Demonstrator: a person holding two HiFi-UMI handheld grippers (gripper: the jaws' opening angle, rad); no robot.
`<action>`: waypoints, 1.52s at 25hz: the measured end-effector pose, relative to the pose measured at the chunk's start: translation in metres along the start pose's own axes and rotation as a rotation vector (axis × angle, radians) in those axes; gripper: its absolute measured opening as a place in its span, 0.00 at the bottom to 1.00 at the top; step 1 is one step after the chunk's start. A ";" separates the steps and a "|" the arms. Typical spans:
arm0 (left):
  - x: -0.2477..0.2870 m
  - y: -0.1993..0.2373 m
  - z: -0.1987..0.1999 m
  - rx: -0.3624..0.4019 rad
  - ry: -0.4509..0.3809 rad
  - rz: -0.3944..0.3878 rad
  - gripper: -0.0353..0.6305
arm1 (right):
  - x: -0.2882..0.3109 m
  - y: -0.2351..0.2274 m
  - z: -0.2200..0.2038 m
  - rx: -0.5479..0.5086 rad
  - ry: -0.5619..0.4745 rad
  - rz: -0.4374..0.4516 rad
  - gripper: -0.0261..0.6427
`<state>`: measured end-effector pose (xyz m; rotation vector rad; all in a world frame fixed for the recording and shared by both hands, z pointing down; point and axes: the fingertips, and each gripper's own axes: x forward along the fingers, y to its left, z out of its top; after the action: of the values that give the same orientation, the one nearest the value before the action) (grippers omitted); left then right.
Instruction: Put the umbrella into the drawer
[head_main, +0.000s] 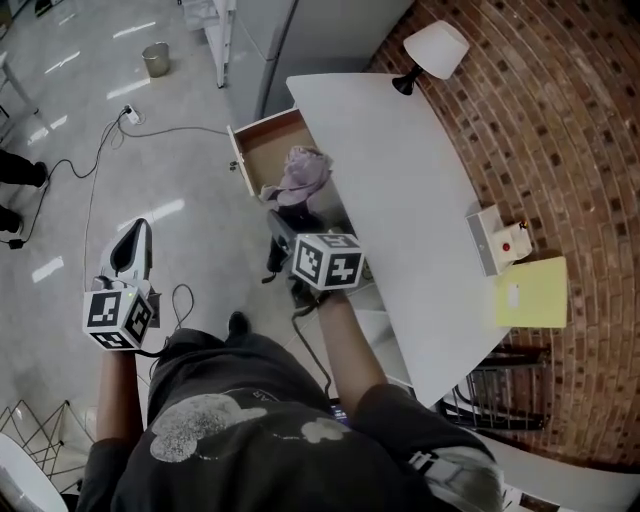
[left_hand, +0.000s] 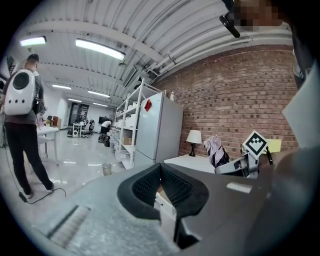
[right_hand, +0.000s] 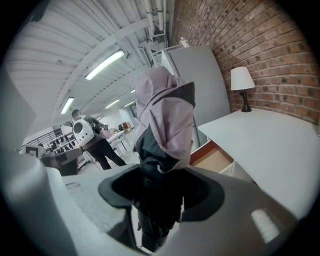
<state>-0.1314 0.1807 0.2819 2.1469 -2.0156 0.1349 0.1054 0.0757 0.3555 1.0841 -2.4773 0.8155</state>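
With the left gripper pressed together empty, the umbrella pinched by the right gripper could be snagged on the drawer rim by loose fabric.

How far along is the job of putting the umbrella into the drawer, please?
Done: the drawer stands open. In hand: the right gripper grips the folded umbrella near the drawer. Remaining: lower it in and release. The left gripper is shut, empty.
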 end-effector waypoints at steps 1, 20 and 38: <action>0.004 -0.002 -0.001 0.005 0.009 -0.005 0.07 | 0.002 -0.002 -0.001 0.000 0.006 0.003 0.40; 0.161 0.024 -0.008 0.019 0.082 -0.116 0.07 | 0.095 -0.076 0.042 0.067 0.042 -0.079 0.40; 0.411 0.086 -0.046 0.004 0.263 -0.349 0.07 | 0.297 -0.157 0.068 0.145 0.186 -0.244 0.40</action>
<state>-0.1858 -0.2166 0.4148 2.3039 -1.4786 0.3476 0.0214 -0.2208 0.5062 1.2673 -2.1101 0.9818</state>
